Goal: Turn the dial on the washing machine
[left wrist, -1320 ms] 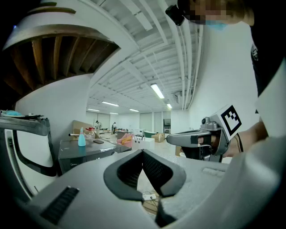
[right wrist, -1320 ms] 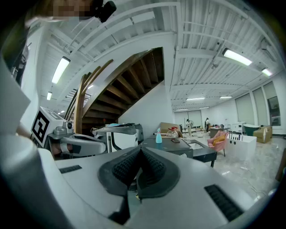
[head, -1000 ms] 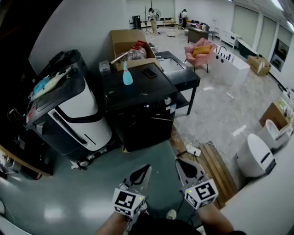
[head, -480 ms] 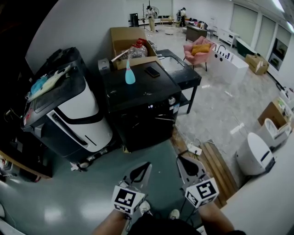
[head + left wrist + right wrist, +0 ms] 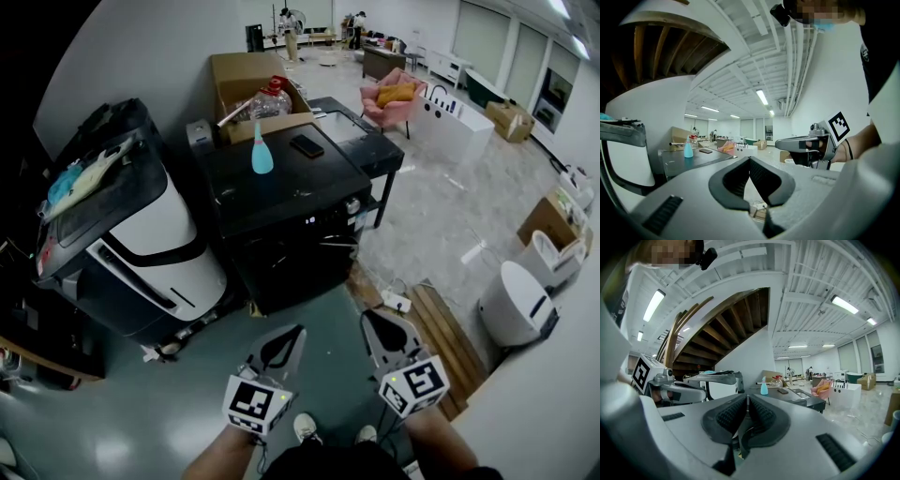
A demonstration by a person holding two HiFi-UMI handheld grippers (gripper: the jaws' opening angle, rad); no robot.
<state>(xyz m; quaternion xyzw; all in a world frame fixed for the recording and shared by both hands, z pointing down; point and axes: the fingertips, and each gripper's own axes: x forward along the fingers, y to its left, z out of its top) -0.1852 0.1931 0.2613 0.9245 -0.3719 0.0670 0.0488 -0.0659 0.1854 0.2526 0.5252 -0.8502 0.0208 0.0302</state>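
The black washing machine point(image 5: 281, 216) stands mid-room, its small round dial point(image 5: 352, 205) at the front's upper right corner. Both grippers hang side by side near the bottom of the head view, well short of the machine and pointing toward it. My left gripper point(image 5: 300, 330) is shut and empty; its pads meet at the tip in its own view point(image 5: 749, 159). My right gripper point(image 5: 367, 317) has just been opening: a thin slit shows between its pads point(image 5: 747, 397), with nothing in it. Each gripper view shows the machine point(image 5: 693, 161) point(image 5: 787, 397) far ahead.
A teal spray bottle point(image 5: 262, 155) and a phone point(image 5: 307, 145) lie on the machine's top. A large white-and-black unit point(image 5: 141, 234) stands to its left, a cardboard box point(image 5: 248, 89) behind. A power strip point(image 5: 396, 302) and wooden pallet point(image 5: 450, 342) lie on the floor at right.
The person has walked forward; shoes now show below the grippers. Both grippers keep their side-by-side pose, drifting a little up the picture, and the machine has slid slightly left.
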